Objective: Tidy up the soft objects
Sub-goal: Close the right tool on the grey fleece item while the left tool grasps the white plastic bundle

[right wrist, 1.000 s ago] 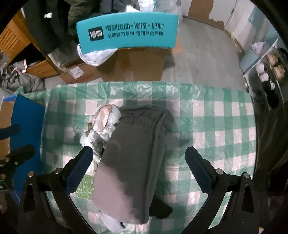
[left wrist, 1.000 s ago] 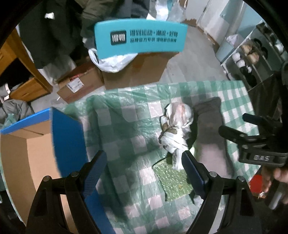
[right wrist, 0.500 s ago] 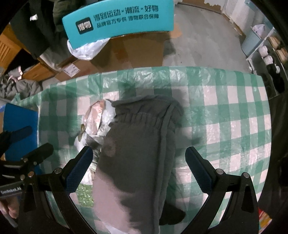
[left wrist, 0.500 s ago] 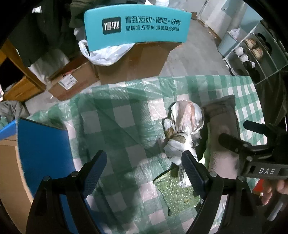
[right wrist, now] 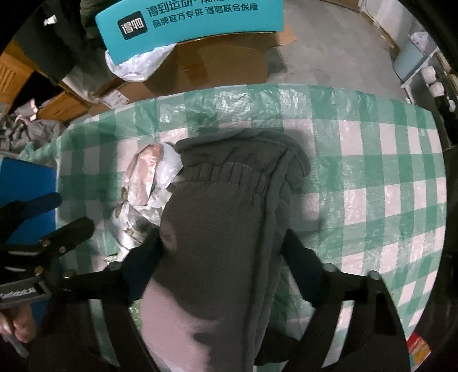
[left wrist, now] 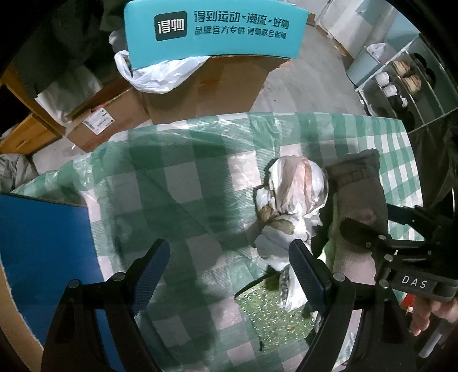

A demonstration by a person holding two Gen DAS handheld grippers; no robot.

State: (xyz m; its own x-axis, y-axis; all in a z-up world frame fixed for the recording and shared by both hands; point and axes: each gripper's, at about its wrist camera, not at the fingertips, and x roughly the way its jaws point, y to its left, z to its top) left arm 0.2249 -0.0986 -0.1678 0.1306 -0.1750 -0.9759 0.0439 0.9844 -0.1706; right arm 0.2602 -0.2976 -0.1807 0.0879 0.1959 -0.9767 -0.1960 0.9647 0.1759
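A folded grey fleece garment (right wrist: 229, 200) lies on the green checked tablecloth (right wrist: 372, 171). My right gripper (right wrist: 223, 243) points down over it, its jaws closing, and both fingers touch the garment's sides. In the left wrist view the same gripper (left wrist: 377, 220) sits on the garment (left wrist: 357, 186). A crumpled white plastic bag bundle (left wrist: 294, 191) lies against the garment's left side. My left gripper (left wrist: 229, 246) hangs open above bare cloth to the left of the bundle, with nothing between its fingers. It also shows at the left of the right wrist view (right wrist: 60, 214).
A green speckled pad (left wrist: 272, 312) lies under the bundle's near end. A blue-flapped cardboard box (left wrist: 43, 243) stands at the table's left. Beyond the far edge are a teal sign (left wrist: 214, 25), cardboard boxes (left wrist: 206, 85) and a shelf (left wrist: 400, 77).
Both grippers have sunk toward the table. The right jaws have narrowed from wide open until they touch the grey garment's sides. The left jaws have stayed open.
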